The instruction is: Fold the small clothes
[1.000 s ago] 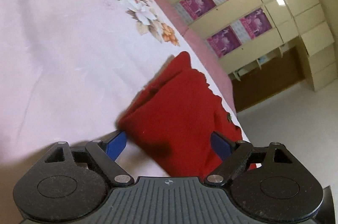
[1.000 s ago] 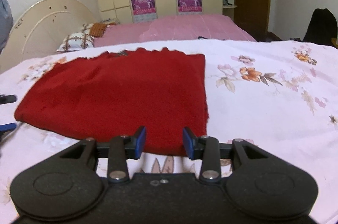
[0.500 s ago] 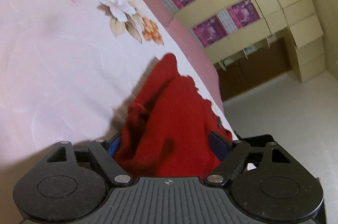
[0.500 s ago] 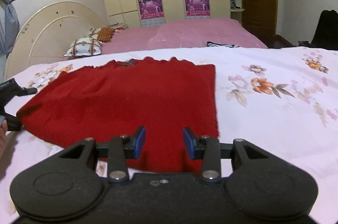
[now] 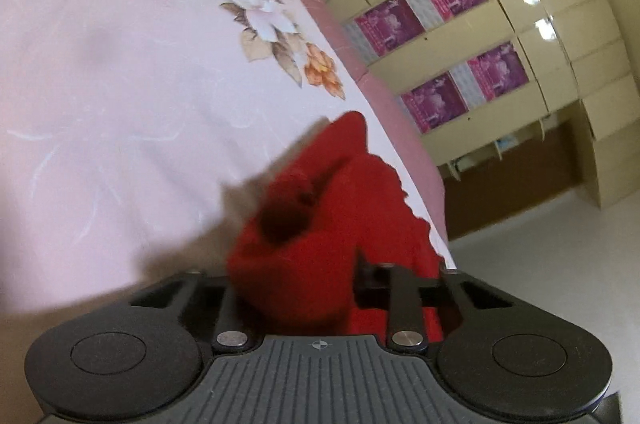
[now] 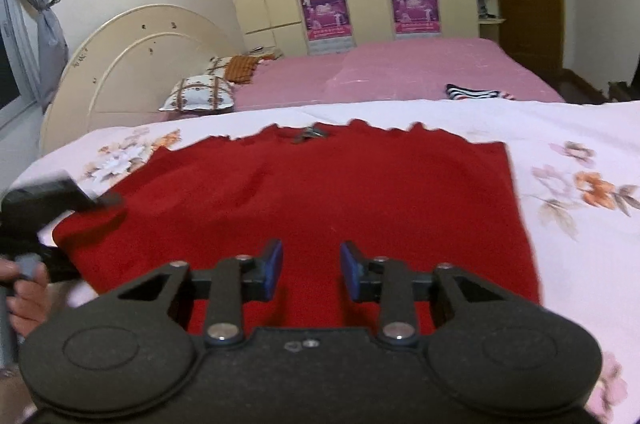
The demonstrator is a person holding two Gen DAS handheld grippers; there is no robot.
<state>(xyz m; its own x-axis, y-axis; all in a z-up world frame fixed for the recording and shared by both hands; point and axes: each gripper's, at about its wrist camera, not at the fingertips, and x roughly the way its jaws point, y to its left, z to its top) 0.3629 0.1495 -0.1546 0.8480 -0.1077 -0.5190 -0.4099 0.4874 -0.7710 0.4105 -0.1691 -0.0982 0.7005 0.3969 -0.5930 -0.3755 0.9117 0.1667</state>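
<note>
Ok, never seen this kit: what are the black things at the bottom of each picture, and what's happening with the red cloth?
No robot: a person holds a two-finger tool in each hand, each with a wide-angle camera looking along its fingers. The black shapes are those tools. One picture is from the left tool, the other from the right tool. A red garment lies spread on a flowered sheet. The left tool's jaws are closing on a bunched edge; the right tool's jaws are closing too but stand apart over the near edge, gripping nothing.
</note>
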